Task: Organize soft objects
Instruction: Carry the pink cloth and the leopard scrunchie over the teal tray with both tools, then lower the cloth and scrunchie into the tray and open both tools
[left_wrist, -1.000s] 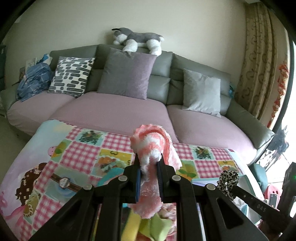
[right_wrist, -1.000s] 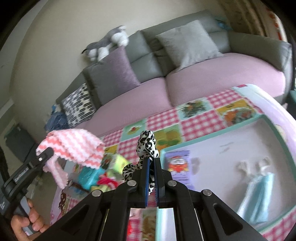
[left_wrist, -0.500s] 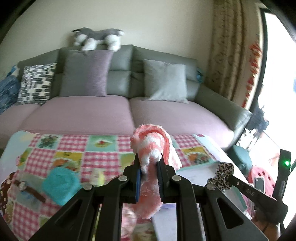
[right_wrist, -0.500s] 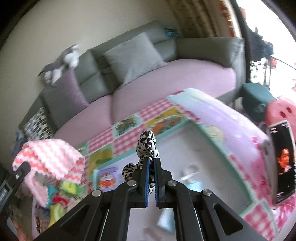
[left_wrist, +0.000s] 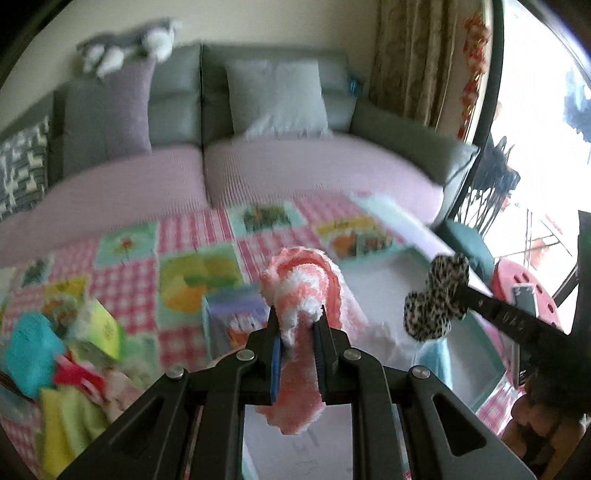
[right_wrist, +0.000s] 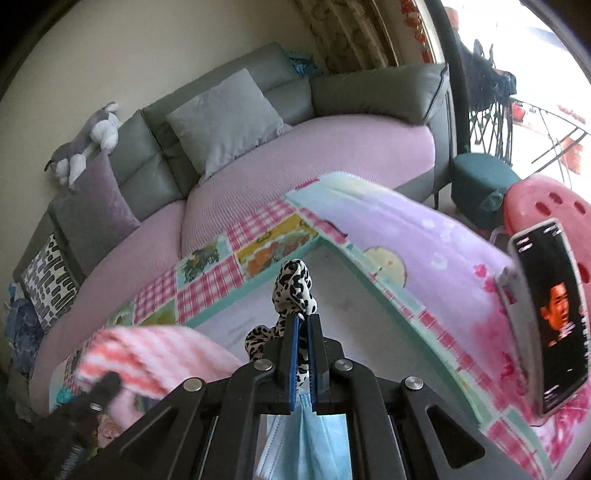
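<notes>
My left gripper (left_wrist: 298, 318) is shut on a fluffy pink-and-white striped cloth (left_wrist: 300, 291) that hangs down between its fingers. My right gripper (right_wrist: 303, 320) is shut on a black-and-white leopard-print fabric piece (right_wrist: 293, 286); the left wrist view shows that piece (left_wrist: 436, 299) to the right. The striped cloth (right_wrist: 155, 354) appears low left in the right wrist view. Both hover over the pale middle panel (right_wrist: 343, 306) of a patchwork mat. A light blue face mask (right_wrist: 306, 435) lies on the panel under my right gripper. A heap of bright soft items (left_wrist: 66, 369) sits at the left.
A grey sofa with a pink cover (right_wrist: 280, 162) and cushions runs along the back, a plush husky (right_wrist: 88, 140) on top. A phone (right_wrist: 546, 317) stands at the mat's right edge by a red stool (right_wrist: 546, 199). A small colourful packet (left_wrist: 232, 317) lies on the mat.
Both grippers have swung right across the mat, from over the heap of soft items to over the pale panel, and sunk lower. Each still grips its fabric.
</notes>
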